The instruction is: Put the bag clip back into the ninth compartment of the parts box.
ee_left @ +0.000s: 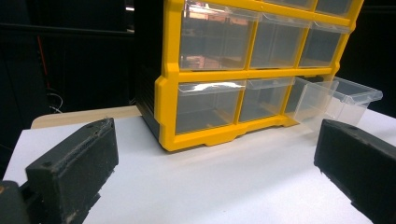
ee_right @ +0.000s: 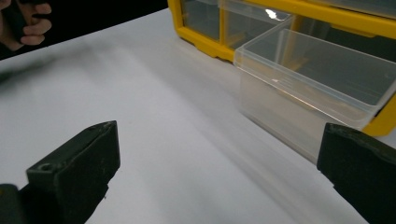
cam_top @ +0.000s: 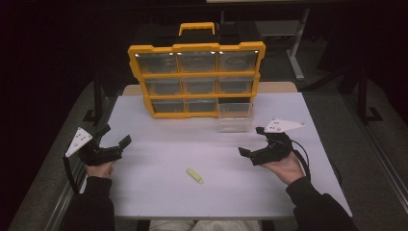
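High view: a white table (cam_top: 159, 159) carries a yellow organizer cabinet (cam_top: 196, 77) at its far edge, standing upright, with a yellow carry handle (cam_top: 197, 28) on top and clear drawers in three rows of three. The bottom-right drawer (cam_top: 235, 115) is pulled out toward the person and rests on the tabletop, its back end at the cabinet's opening. It looks empty.

Item, near side of table: one small pale-yellow stick (cam_top: 195, 175), lying flat and at a slant, about midway between the two hands and well apart from both grippers.

Item, left gripper (cam_top: 115, 136): held in the person's left hand (cam_top: 98, 168) at the table's left edge, grey three-cornered plate on top, jaws spread wide and holding nothing. In the left gripper view, the two black jaws frame the cabinet's lower left corner, with bare table between them; the open drawer (ee_left: 338, 100) shows at the right.

Item, right gripper (cam_top: 251, 143): held in the right hand (cam_top: 287, 167) near the table's right side, just in front of the open drawer, jaws parted and empty. In the right gripper view, the jaws stand wide apart over bare tabletop, the clear drawer (ee_right: 317, 88) near the right jaw but not touching it. The other hand (ee_right: 25, 23) shows at upper left.

Dark sleeves (cam_top: 315, 207) cover both forearms.
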`<state>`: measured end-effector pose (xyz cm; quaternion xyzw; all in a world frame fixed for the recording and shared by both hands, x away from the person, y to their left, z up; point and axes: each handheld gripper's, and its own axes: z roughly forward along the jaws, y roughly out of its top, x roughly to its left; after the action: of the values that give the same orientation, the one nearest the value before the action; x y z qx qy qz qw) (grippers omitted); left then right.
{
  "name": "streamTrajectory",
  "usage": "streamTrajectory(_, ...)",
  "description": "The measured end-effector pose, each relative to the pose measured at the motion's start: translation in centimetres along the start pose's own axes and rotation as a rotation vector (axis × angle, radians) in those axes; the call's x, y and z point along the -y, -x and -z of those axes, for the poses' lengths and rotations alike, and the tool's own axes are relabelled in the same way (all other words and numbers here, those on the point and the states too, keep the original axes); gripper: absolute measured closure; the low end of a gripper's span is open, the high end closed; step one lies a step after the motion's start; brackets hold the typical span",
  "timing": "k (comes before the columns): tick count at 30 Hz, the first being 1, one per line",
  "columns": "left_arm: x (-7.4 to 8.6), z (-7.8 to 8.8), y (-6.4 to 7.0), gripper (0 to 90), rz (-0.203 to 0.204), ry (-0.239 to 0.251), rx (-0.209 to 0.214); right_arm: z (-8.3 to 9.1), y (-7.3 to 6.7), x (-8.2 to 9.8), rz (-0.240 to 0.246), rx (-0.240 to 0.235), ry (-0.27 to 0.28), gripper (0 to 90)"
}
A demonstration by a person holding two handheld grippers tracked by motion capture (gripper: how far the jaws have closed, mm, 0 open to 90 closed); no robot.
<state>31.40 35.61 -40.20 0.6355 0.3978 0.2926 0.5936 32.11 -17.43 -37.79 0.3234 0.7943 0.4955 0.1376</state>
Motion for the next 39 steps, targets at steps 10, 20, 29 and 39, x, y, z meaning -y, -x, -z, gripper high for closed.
streamTrajectory(10, 0.0, 0.0, 0.0, 0.0, 0.004, 0.004, 0.005, -1.1, -1.1, -0.6, 0.034, -0.044, -0.051, 0.0)
streamTrajectory(20, 0.0, 0.0, 0.0, 0.0, 0.005, 0.003, 0.008, -2.0, -2.1, -1.3, 0.050, -0.076, -0.100, 0.0)
streamTrajectory(29, 0.1, -0.1, 0.0, 0.0, 0.004, -0.008, 0.012, -3.0, -3.0, -1.7, 0.073, -0.106, -0.153, 0.0)
streamTrajectory(39, 0.1, -0.1, 0.0, 0.0, 0.001, -0.008, 0.011, -4.1, -4.2, -2.4, 0.099, -0.146, -0.206, 0.0)
